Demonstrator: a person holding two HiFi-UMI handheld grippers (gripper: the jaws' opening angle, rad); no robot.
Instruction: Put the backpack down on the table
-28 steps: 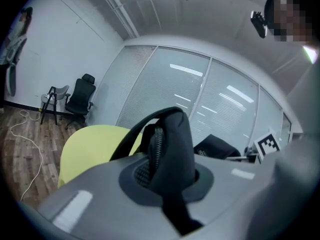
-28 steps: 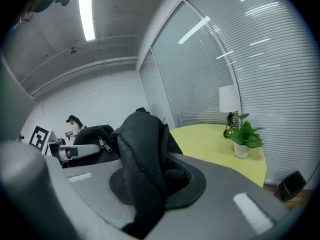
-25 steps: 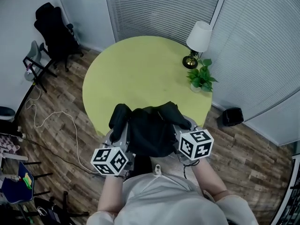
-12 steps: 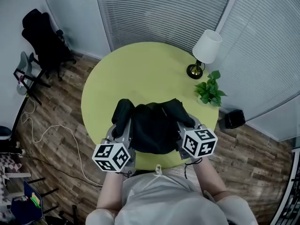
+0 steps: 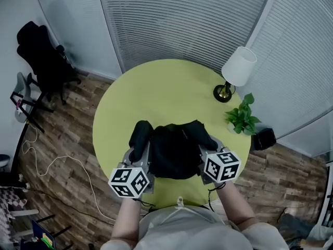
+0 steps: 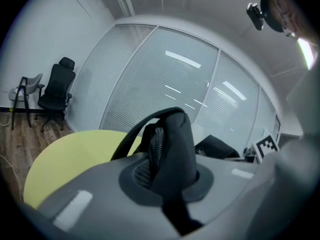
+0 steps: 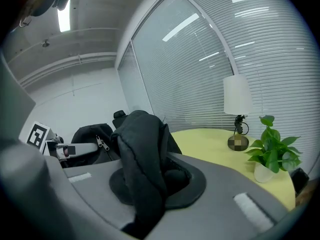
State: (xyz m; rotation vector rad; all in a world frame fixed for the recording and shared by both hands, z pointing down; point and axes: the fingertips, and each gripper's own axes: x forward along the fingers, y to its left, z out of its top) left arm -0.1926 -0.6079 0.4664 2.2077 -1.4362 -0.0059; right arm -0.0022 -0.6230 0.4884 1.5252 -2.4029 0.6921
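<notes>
The black backpack (image 5: pixel 174 149) hangs between my two grippers over the near part of the round yellow-green table (image 5: pixel 156 95). From the head view I cannot tell whether its bottom touches the top. My left gripper (image 5: pixel 139 149) is shut on a zippered fold of the backpack (image 6: pixel 167 149) at its left side, and a padded strap (image 5: pixel 140 133) sticks out ahead of it. At the pack's right side my right gripper (image 5: pixel 208 146) is shut on a thick fold of its fabric (image 7: pixel 142 154).
A white-shaded lamp (image 5: pixel 237 72) and a small potted plant (image 5: pixel 242 117) stand at the table's right rim. A black office chair (image 5: pixel 39 53) is on the wooden floor at the left, and a cable (image 5: pixel 57 160) lies there. A dark bin (image 5: pixel 264 138) sits beside the table on the right.
Both grippers have carried the backpack forward from the table's near edge to over its top. The table, lamp and plant now lie closer in the head view.
</notes>
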